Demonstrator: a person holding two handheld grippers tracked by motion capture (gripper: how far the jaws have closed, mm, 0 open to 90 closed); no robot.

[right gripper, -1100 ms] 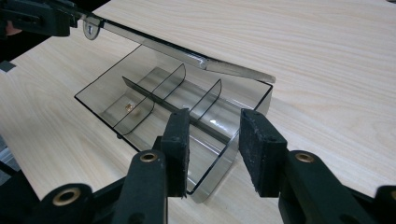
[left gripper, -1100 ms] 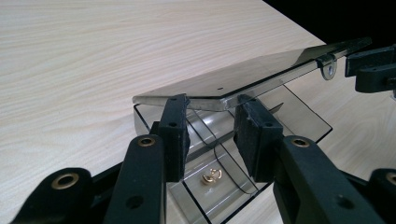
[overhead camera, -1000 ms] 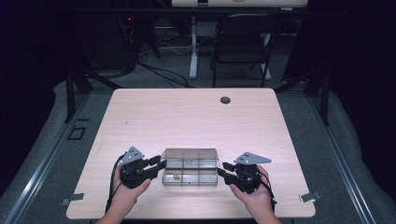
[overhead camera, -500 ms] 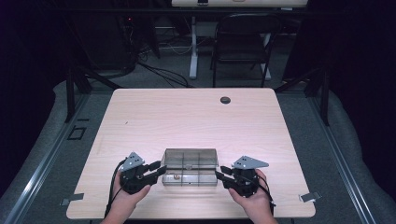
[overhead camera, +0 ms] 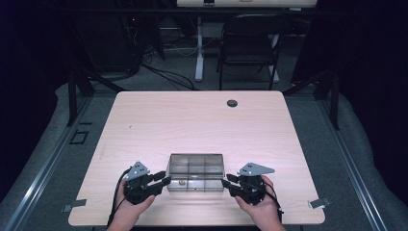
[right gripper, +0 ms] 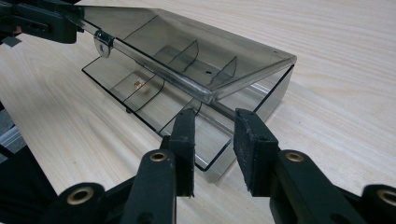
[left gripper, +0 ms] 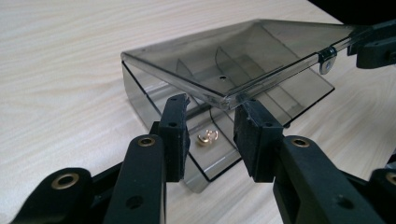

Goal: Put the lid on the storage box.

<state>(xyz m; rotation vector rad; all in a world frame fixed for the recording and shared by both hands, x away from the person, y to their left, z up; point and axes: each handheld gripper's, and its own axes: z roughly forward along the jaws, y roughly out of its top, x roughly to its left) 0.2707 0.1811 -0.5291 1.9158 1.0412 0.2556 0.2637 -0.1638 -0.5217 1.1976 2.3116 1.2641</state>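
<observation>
A smoky clear plastic compartment box (overhead camera: 196, 166) sits near the table's front edge, its hinged lid (left gripper: 243, 51) tilted up at the front. A small gold piece (left gripper: 208, 136) lies in one compartment. My left gripper (overhead camera: 161, 179) is at the box's left end. Its open jaws straddle the lid's front corner, which rests against a fingertip (left gripper: 247, 109). My right gripper (overhead camera: 227, 183) is at the right end, and its jaws have just opened a little. In its own view, the right gripper (right gripper: 217, 116) straddles the lid's (right gripper: 224, 42) other corner, unsqueezed.
The light wooden table (overhead camera: 192, 125) stretches bare behind the box. A round black grommet (overhead camera: 232, 103) sits near its far edge, and a folding chair (overhead camera: 250, 43) stands beyond. Forearms come in from the bottom edge.
Both grippers have shifted slightly toward the table's near edge. The box has stayed in place.
</observation>
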